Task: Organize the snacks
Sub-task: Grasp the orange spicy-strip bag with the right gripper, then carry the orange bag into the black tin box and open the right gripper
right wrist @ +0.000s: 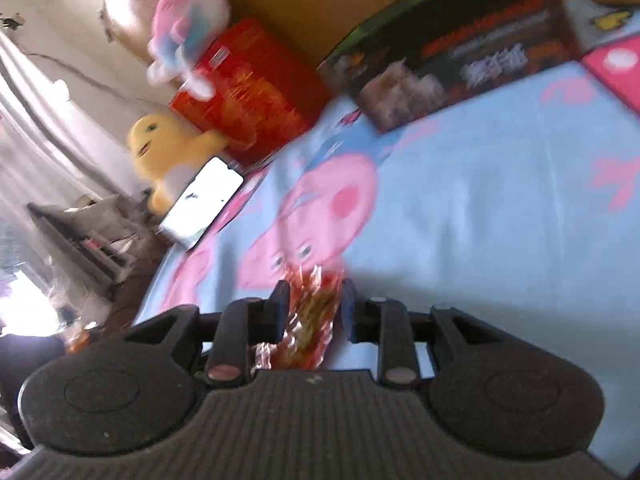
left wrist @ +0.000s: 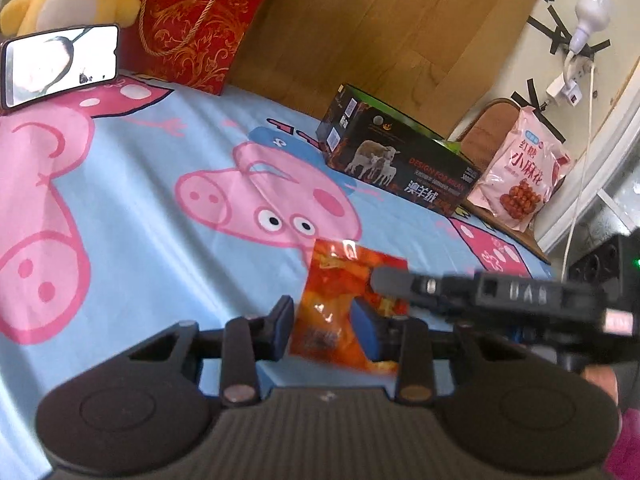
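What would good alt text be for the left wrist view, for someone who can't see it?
An orange-red snack packet sits between the left tool's open fingers above a blue cartoon-pig bedsheet, with the right tool gripping the packet from the right. Behind are a black box with sheep pictures, a pink snack bag, a red gift bag and a phone.

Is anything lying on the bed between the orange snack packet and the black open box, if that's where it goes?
Nothing visible. The orange snack packet sits between both claws, and only bare pig-print sheet lies between it and the black open box.
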`<state>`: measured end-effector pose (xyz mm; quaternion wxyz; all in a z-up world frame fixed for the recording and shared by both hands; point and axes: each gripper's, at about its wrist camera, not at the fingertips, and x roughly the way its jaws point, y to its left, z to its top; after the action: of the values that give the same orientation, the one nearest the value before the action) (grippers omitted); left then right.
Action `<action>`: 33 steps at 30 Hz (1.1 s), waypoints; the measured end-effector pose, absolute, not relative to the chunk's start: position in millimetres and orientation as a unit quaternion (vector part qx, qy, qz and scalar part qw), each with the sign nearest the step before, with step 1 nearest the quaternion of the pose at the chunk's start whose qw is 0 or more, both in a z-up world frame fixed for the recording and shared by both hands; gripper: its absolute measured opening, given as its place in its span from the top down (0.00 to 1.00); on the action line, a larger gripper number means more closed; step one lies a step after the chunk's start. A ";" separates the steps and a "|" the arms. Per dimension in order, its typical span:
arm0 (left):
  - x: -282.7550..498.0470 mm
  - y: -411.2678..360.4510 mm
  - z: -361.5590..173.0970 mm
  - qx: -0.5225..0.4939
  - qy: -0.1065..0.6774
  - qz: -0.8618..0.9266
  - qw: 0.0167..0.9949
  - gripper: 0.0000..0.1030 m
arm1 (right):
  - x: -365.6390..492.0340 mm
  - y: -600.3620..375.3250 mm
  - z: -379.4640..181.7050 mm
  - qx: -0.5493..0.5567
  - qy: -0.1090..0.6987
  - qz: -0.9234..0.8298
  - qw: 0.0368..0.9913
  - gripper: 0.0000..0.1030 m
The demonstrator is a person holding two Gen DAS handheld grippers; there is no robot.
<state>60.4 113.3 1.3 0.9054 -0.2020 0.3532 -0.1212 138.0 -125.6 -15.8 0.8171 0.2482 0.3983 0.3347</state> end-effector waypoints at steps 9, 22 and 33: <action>69.7 112.4 2.6 -0.249 0.363 -0.150 0.885 0.56 | 130.8 -186.9 -20.1 0.354 0.380 0.278 0.808 0.87; 98.0 84.1 -5.3 -0.361 0.370 -0.237 0.823 0.60 | 140.3 -221.8 -27.8 0.530 0.372 0.299 0.701 0.89; 154.1 60.7 55.7 -0.276 0.332 -0.254 0.865 0.73 | 170.3 -231.6 0.1 0.518 0.349 0.300 0.721 0.89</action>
<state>154.1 60.7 55.7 0.8654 -0.2759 0.3323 -0.2541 170.3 -231.6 0.1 0.7211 0.5180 0.3487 0.3001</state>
